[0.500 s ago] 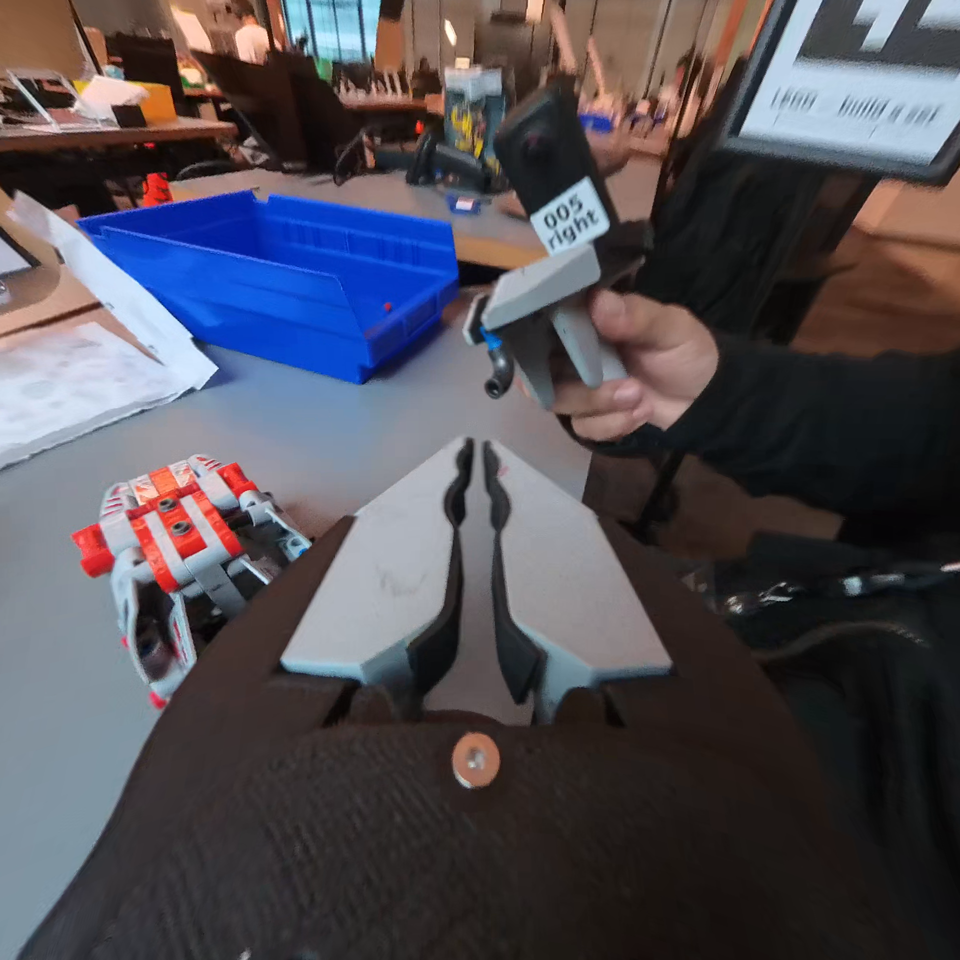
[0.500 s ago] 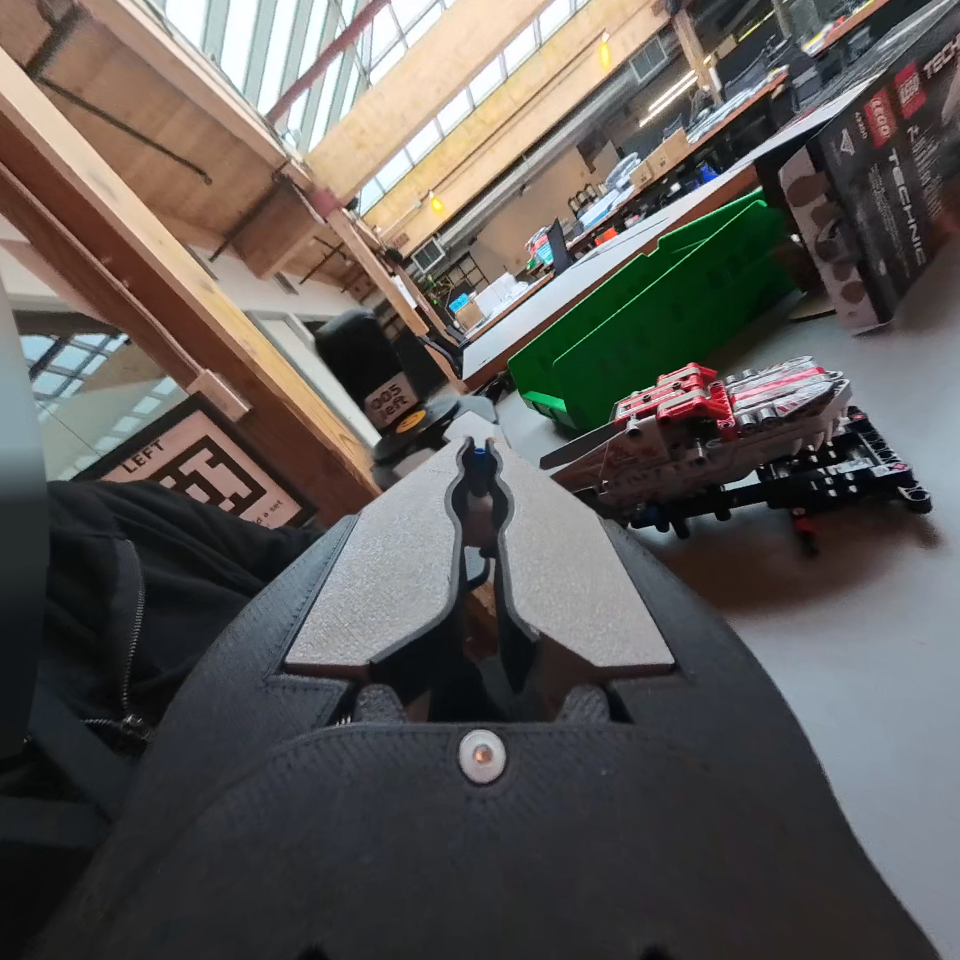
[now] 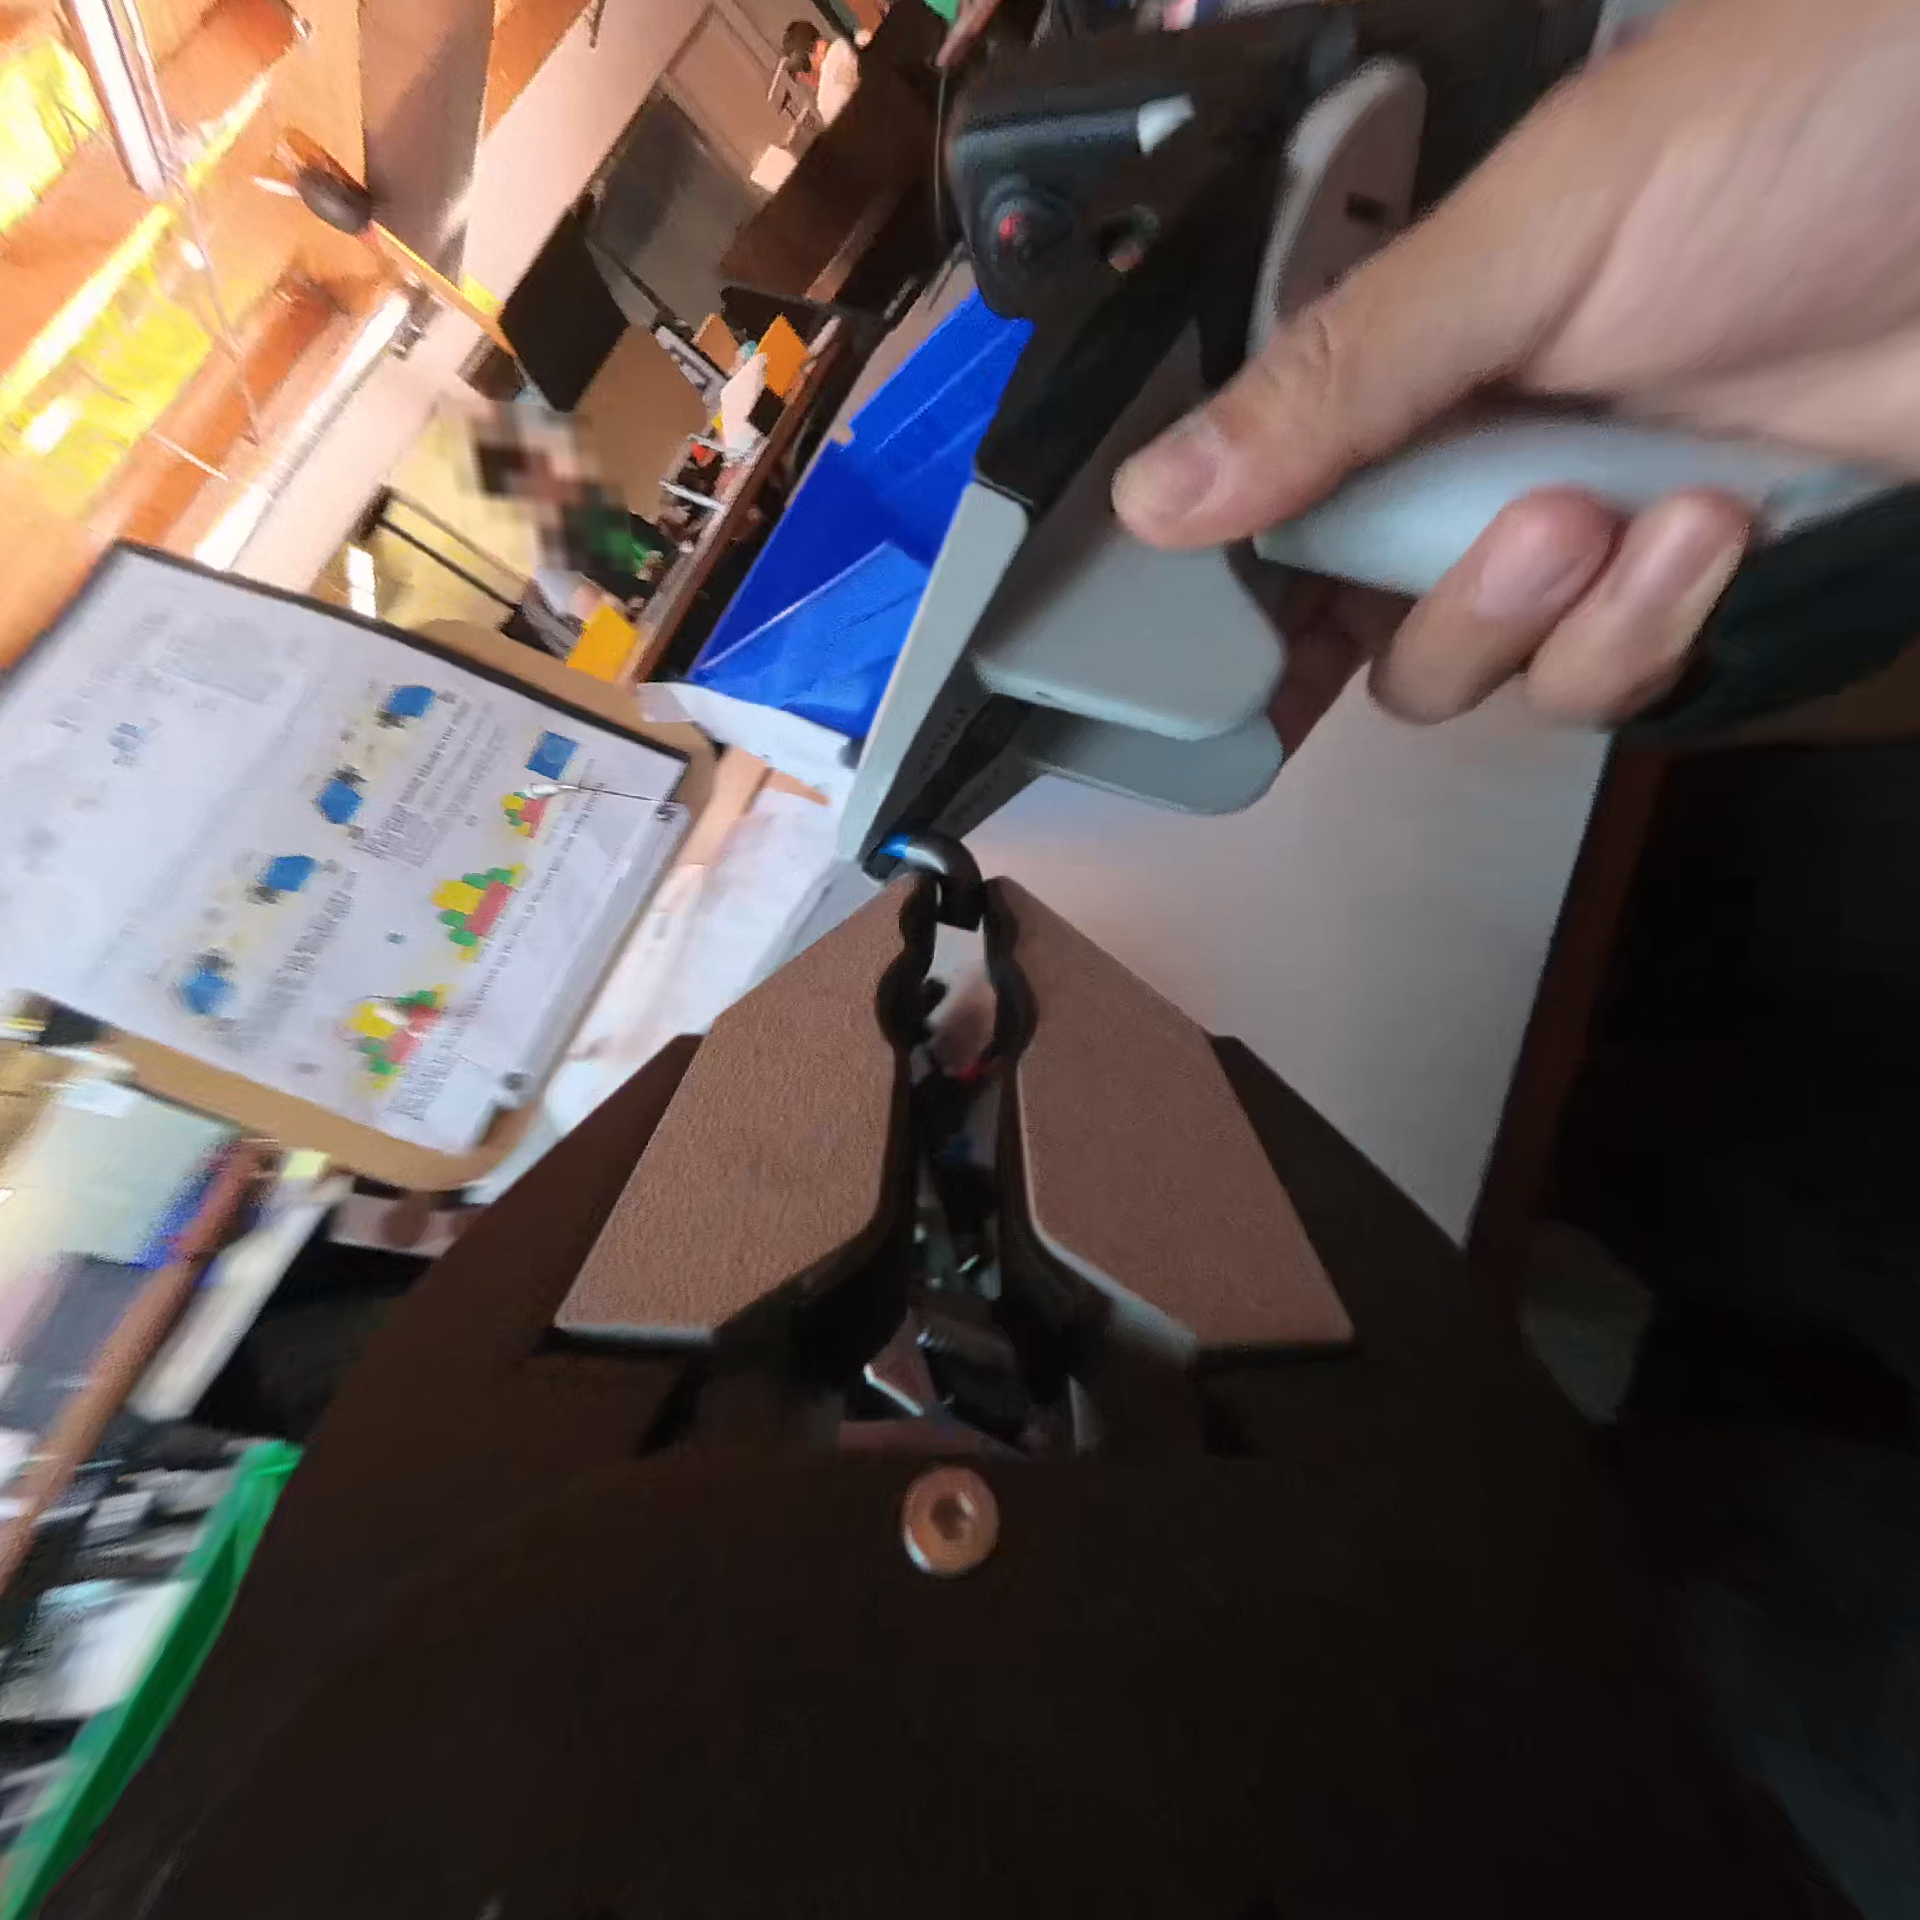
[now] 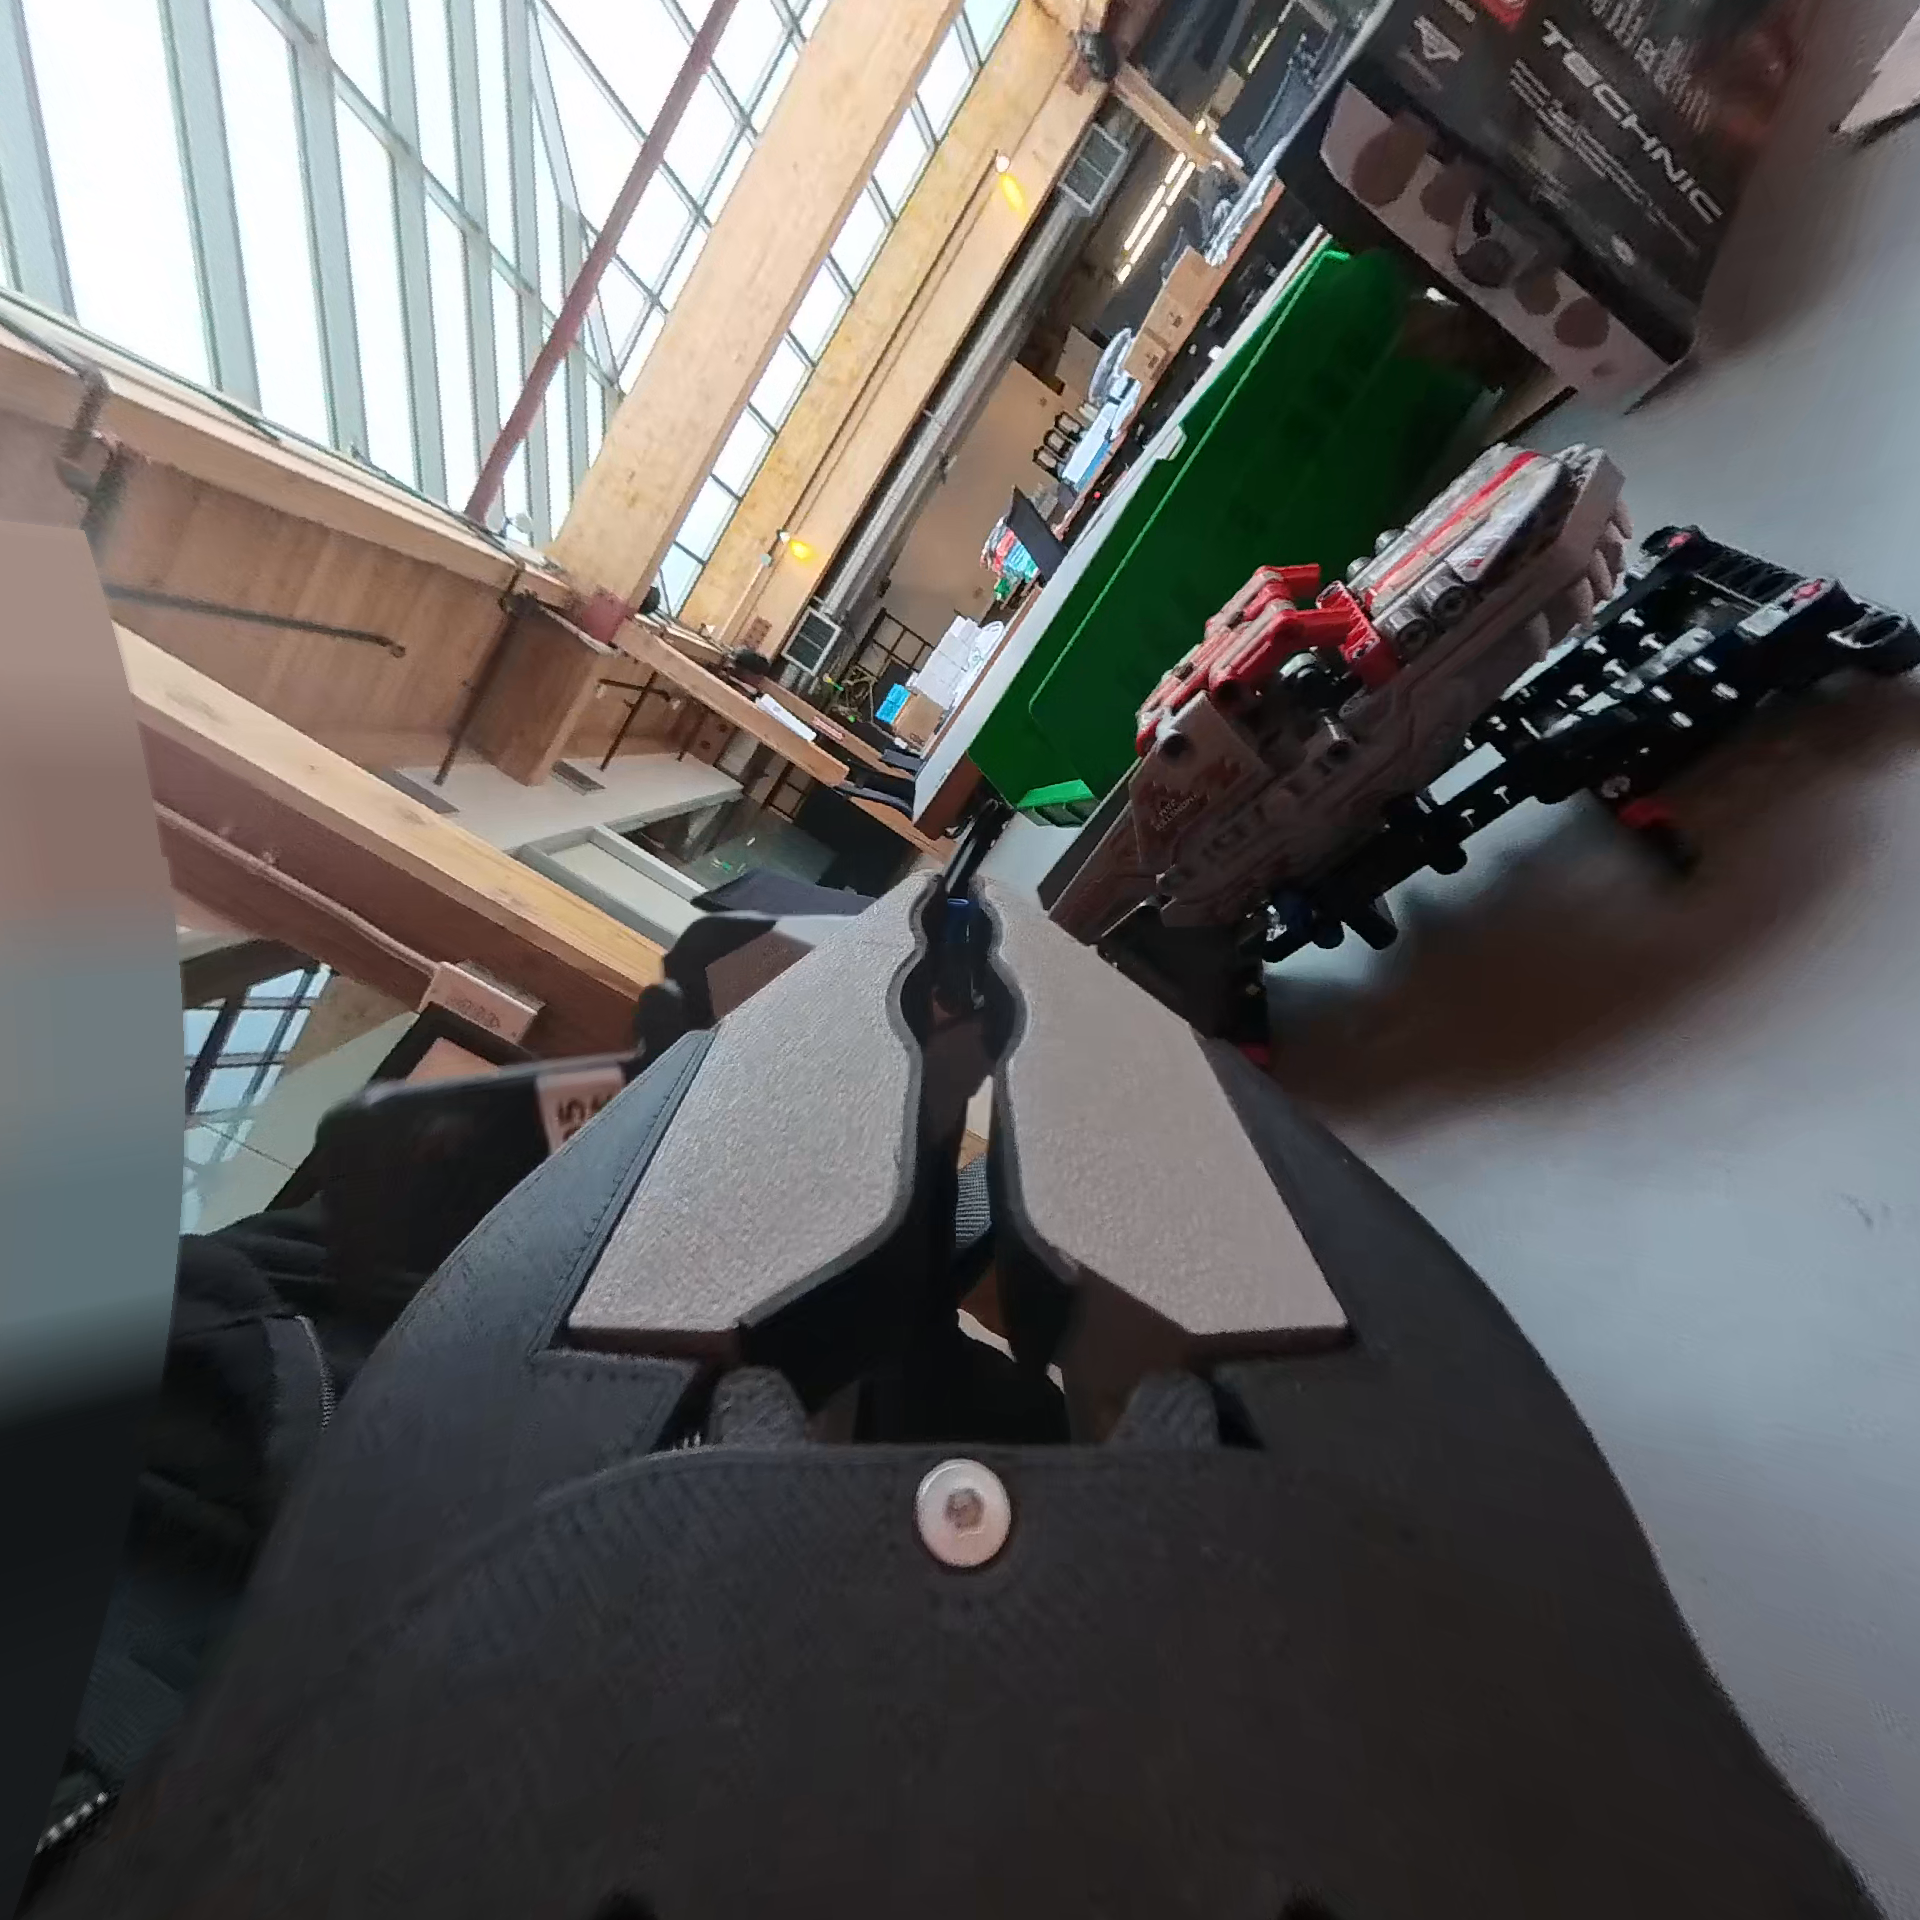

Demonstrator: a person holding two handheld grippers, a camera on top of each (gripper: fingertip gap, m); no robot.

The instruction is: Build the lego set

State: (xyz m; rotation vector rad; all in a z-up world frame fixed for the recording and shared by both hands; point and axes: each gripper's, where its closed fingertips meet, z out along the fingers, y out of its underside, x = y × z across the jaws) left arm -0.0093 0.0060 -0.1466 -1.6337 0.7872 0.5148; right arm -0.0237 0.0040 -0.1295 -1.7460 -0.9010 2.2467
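Tools meet tip to tip above the grey worktop [image 4: 1621, 1195]. The right tool [image 4: 961, 920] is clamped on a small blue pin [image 4: 958, 914] from which a curved black lego piece [image 3: 948, 878] sticks out; in the left wrist view that tool comes in from the upper right, gripped by a hand [image 3: 1538, 353], and the blue end shows right at its tips. The left tool [image 3: 951, 914] has its fingers drawn close around the free end of the curved black lego piece, though whether they actually press on it I cannot tell.

The half-built lego model [image 4: 1382, 717], red and grey on a black frame, sits on the worktop to the right of the right tool's tips, well apart from them. Just behind the model stands a green bin [image 4: 1226, 540], and beyond that, toward the upper right, the dark lego box [image 4: 1538, 156].

In the left wrist view an instruction sheet [image 3: 301, 842] in a clear stand is to the left of the joined tips, and a blue bin [image 3: 862, 561] lies behind them.
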